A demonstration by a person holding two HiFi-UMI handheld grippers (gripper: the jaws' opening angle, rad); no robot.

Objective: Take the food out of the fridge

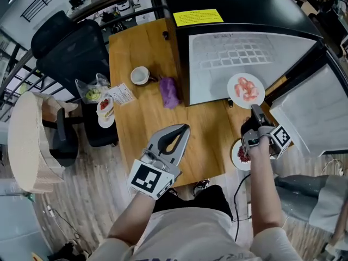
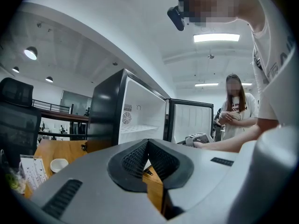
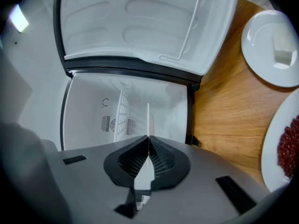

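Observation:
A white plate of pink food [image 1: 246,88] hangs in front of the open black fridge [image 1: 244,15], over the table's right edge. My right gripper [image 1: 254,109] is shut on the plate's near rim. In the right gripper view the plate [image 3: 148,118] shows edge-on as a thin white line pinched between the jaws of the right gripper [image 3: 148,139], with the fridge's white inside behind it. My left gripper [image 1: 181,130] hovers over the wooden table [image 1: 136,118], shut and holding nothing. In the left gripper view the left gripper [image 2: 148,142] has its jaws meeting at the tip.
A plate of dark red food [image 1: 240,155] sits at the table's edge under my right hand. A white cup [image 1: 140,75], a purple cloth [image 1: 169,91], a card and food bags [image 1: 97,94] lie on the table's left. The fridge door [image 1: 310,110] stands open at right. A person [image 2: 235,113] stands beyond.

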